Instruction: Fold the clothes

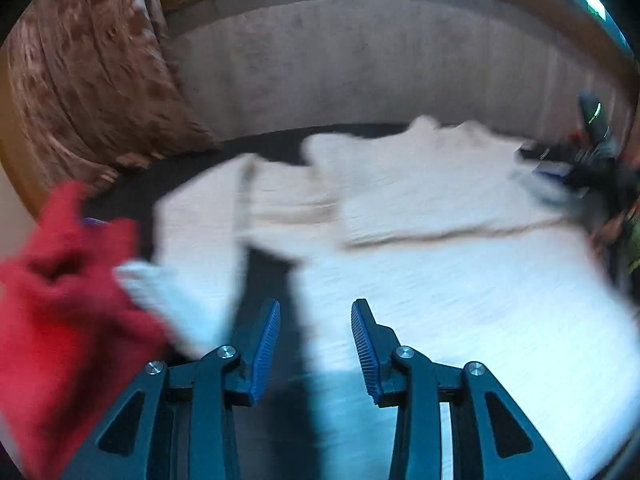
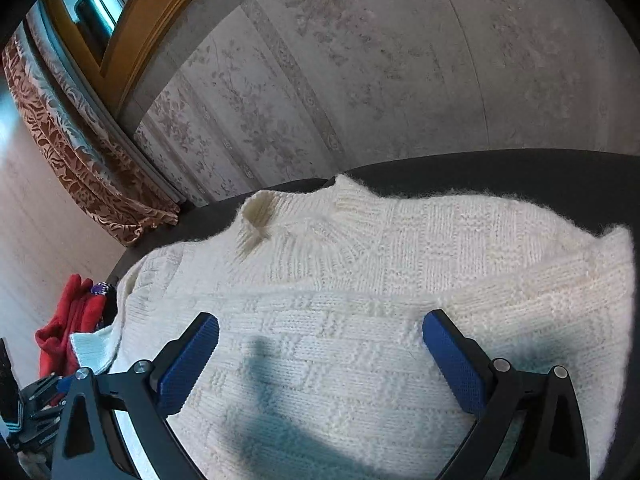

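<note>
A cream-white sweater (image 2: pixel 360 280) of thick wool lies spread on a dark surface (image 2: pixel 520 172), its knit worked in raised blocks and ribbed bands, with a ribbed roll collar (image 2: pixel 316 220) toward the far edge and a fuzzy nap along its outline. In the left wrist view the same sweater (image 1: pixel 420 200) is smeared by motion blur, one sleeve (image 1: pixel 200 240) trailing toward a crumpled red garment (image 1: pixel 60 300) of soft, fleecy cloth that lies just beside the cuff. Behind stand a grey wall with faded floral stripes (image 2: pixel 360 60) and a brown patterned curtain (image 2: pixel 80 160). The right gripper (image 2: pixel 320 344) hangs above the sweater's chest with its blue, finely dimpled pads (image 2: pixel 188 360) spread wide, nothing between them. The left gripper (image 1: pixel 316 344) has its blue ribbed pads (image 1: pixel 264 348) parted to a moderate gap over the sweater's lower edge, holding nothing; whether either tip touches the knit cannot be told.
</note>
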A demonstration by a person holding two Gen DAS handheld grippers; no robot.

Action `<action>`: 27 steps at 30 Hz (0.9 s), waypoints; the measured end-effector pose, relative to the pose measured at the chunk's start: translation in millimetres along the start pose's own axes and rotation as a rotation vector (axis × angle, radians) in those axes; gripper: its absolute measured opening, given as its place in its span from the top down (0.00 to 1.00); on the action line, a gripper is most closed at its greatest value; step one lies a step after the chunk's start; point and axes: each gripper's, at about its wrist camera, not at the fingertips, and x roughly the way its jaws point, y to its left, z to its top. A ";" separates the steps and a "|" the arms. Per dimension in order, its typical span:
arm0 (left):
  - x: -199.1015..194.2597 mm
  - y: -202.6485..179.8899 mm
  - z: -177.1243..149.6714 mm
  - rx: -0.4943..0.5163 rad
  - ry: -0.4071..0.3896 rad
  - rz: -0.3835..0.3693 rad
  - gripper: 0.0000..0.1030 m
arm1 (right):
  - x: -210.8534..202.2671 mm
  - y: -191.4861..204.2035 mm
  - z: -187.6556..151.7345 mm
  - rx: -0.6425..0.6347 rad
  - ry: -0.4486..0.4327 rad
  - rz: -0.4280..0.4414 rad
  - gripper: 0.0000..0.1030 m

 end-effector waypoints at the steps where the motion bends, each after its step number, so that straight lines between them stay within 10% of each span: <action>1: -1.1 -0.8 -3.2 0.071 0.005 0.052 0.63 | -0.4 -1.2 0.0 0.006 -0.003 0.007 0.00; 5: 3.4 -8.9 -12.0 0.286 0.060 0.105 0.63 | -3.8 -5.4 0.2 0.019 -0.011 0.028 0.00; 22: 111.0 23.9 46.8 0.039 0.414 0.240 0.52 | -8.9 -11.1 -0.8 0.051 -0.035 0.077 0.00; 24: 113.1 19.2 48.2 0.075 0.427 0.243 0.58 | -9.4 -11.4 -0.9 0.054 -0.037 0.082 0.00; 26: 115.1 16.9 50.5 0.066 0.457 0.194 0.96 | -9.7 -11.3 -1.2 0.055 -0.038 0.083 0.00; 27: 115.9 16.6 51.6 0.051 0.473 0.166 0.96 | -9.8 -11.2 -1.3 0.055 -0.038 0.083 0.00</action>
